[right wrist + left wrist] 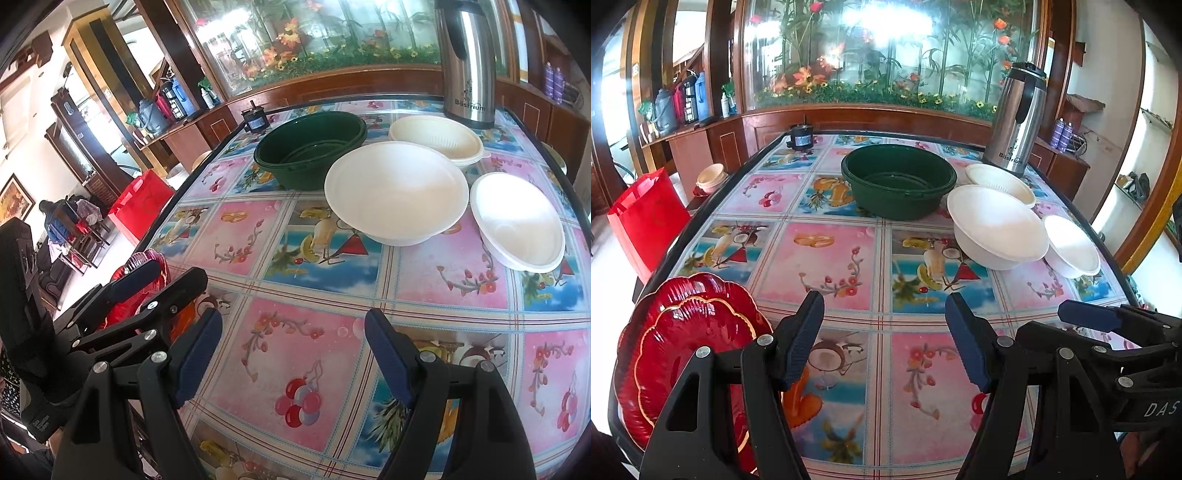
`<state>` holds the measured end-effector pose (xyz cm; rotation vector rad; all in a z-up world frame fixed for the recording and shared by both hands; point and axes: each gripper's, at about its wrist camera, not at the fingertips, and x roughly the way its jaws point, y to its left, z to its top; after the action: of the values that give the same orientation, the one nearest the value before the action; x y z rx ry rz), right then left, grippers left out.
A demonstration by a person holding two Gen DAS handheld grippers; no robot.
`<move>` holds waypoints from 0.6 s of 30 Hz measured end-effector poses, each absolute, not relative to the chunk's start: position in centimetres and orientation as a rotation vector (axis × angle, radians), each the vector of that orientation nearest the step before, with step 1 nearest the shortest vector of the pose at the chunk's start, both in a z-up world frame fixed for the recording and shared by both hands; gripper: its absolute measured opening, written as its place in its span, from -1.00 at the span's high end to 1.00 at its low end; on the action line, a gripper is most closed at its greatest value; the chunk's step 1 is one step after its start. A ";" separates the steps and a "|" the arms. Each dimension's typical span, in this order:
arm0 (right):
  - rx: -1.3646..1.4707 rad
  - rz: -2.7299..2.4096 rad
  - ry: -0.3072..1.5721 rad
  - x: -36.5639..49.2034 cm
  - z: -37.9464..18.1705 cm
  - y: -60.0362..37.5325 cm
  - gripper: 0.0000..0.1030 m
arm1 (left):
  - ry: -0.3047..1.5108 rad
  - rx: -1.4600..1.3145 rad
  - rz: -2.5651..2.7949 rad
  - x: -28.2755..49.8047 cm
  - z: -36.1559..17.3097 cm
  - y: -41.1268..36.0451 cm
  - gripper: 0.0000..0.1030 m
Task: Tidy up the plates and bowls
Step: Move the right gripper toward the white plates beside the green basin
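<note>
Two stacked red scalloped plates [683,332] lie at the table's near left corner, just left of my open, empty left gripper [884,339]. They also show in the right wrist view [136,280], partly hidden by the left gripper [147,284]. A dark green bowl [899,181] [310,147] sits mid-table toward the far side. Three white bowls stand to its right: a large one [993,225] [397,188], a small one [1071,245] [517,218] and a cream ribbed one [1001,182] [436,138]. My right gripper [293,354] is open and empty above the near table; it also shows in the left wrist view [1100,321].
A steel thermos jug [1017,118] [467,62] stands at the far right corner. A small black device [801,136] sits at the far edge. A red bag [646,218] and stacked cream bowls [711,177] are off the table's left side. The table [842,258] has a fruit-patterned cloth.
</note>
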<state>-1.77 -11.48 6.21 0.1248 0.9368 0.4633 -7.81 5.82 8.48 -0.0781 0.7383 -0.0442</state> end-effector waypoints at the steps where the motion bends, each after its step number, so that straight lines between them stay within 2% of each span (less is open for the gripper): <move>1: 0.125 0.464 0.938 -1.8 6.2 -11.4 -0.55 | 0.738 -0.077 -0.044 -7.8 8.5 5.8 -0.34; 18: 0.097 0.468 0.934 0.1 6.7 -10.9 -0.55 | 0.743 -0.064 -0.030 -6.4 9.0 6.1 -0.34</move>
<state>0.08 -10.89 6.74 0.0972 0.9335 0.4685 -6.39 6.07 9.02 -0.0640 0.7430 -0.0298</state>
